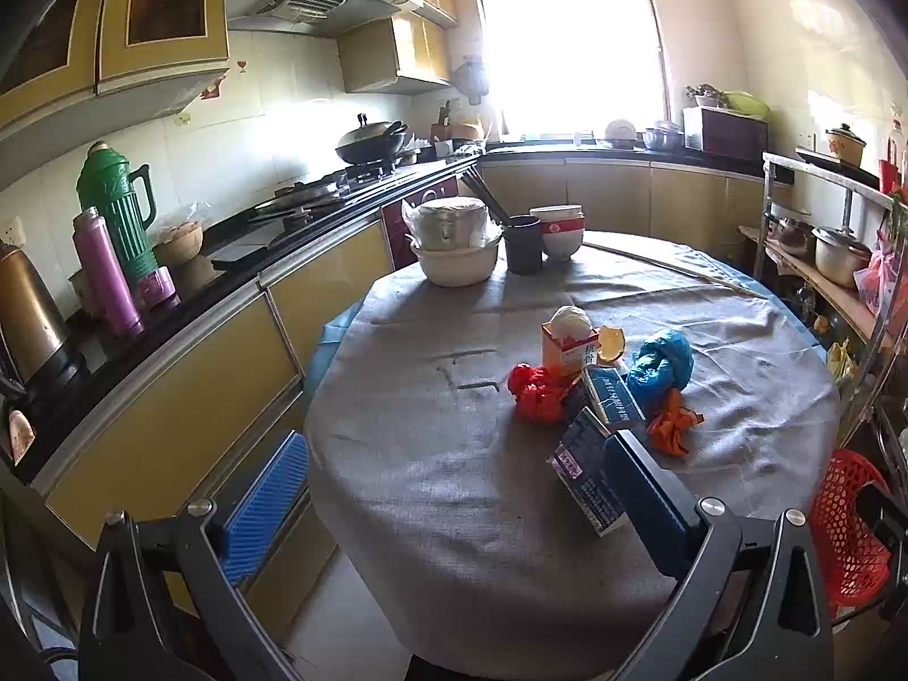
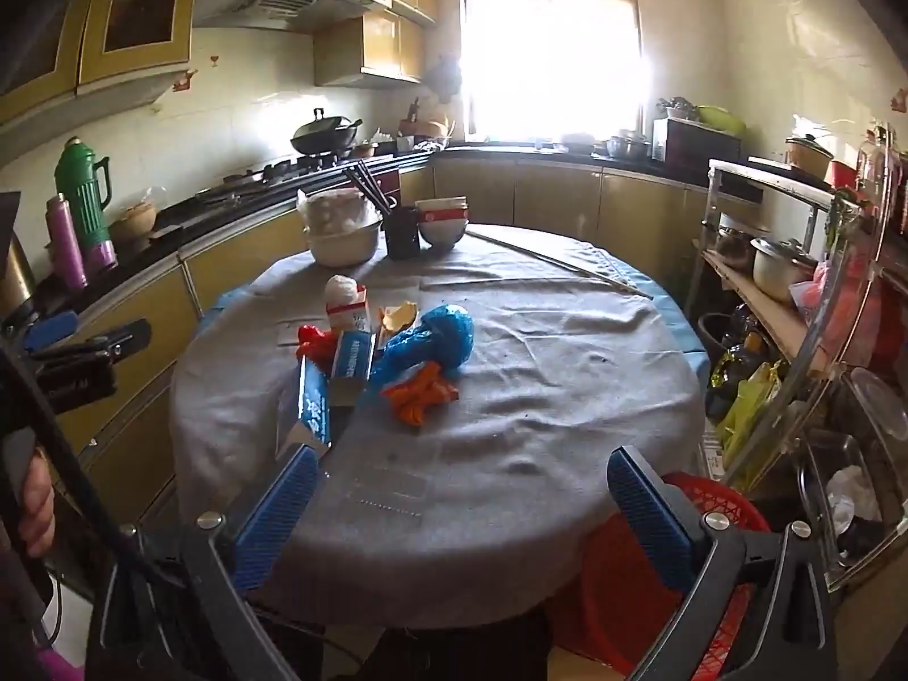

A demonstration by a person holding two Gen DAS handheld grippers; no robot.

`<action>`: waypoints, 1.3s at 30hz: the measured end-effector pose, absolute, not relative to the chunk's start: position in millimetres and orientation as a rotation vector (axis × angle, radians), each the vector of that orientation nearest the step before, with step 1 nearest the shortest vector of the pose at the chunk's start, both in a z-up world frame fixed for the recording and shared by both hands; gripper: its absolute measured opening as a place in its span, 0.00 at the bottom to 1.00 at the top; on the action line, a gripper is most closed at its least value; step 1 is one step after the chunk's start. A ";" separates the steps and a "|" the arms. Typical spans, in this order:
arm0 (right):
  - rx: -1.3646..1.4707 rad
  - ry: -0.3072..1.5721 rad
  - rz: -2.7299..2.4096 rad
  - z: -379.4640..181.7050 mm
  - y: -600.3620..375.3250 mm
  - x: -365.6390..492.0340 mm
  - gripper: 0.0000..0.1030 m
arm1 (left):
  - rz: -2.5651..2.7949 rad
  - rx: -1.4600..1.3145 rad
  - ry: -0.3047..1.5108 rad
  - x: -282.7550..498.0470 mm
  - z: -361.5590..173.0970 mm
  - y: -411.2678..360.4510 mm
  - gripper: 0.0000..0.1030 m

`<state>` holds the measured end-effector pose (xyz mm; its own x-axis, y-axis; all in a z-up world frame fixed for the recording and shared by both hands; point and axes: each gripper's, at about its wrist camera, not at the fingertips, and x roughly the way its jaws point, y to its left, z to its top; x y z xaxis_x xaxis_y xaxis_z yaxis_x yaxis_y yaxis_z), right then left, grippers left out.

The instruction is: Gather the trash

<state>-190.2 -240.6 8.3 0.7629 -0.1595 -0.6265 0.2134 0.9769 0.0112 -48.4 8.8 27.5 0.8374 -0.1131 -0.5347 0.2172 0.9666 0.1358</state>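
Two stacked bowls (image 1: 560, 227) beside covered white basin (image 1: 457, 264)

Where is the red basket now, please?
The red basket sits low beside the round table's near right edge, in front of the metal rack; the left wrist view also shows it at lower right.

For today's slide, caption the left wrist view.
Open left gripper faces bagged and boxed trash on a grey-clothed round table.

Left gripper (image 1: 454, 511) jaws wide apart, tilted downward; right gripper (image 2: 462, 516) jaws wide apart, empty.
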 end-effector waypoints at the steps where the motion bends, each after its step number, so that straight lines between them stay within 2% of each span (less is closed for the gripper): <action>1: 0.085 0.678 -0.203 9.0 -237.1 -189.6 1.00 | -0.175 0.191 0.554 -48.2 27.1 9.8 1.00; 11: 0.115 0.710 -0.233 22.7 -217.1 -191.8 1.00 | -0.177 0.174 0.554 -48.2 27.1 14.5 1.00; 39: 0.122 0.722 -0.224 8.6 -212.3 -189.3 1.00 | -0.188 0.174 0.575 -47.2 21.4 13.1 1.00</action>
<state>-189.3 -212.3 8.6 0.7278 -0.1608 -0.6667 0.2449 0.9690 0.0336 -47.2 13.1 21.4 0.8228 -0.1276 -0.5539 0.2243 0.9683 0.1101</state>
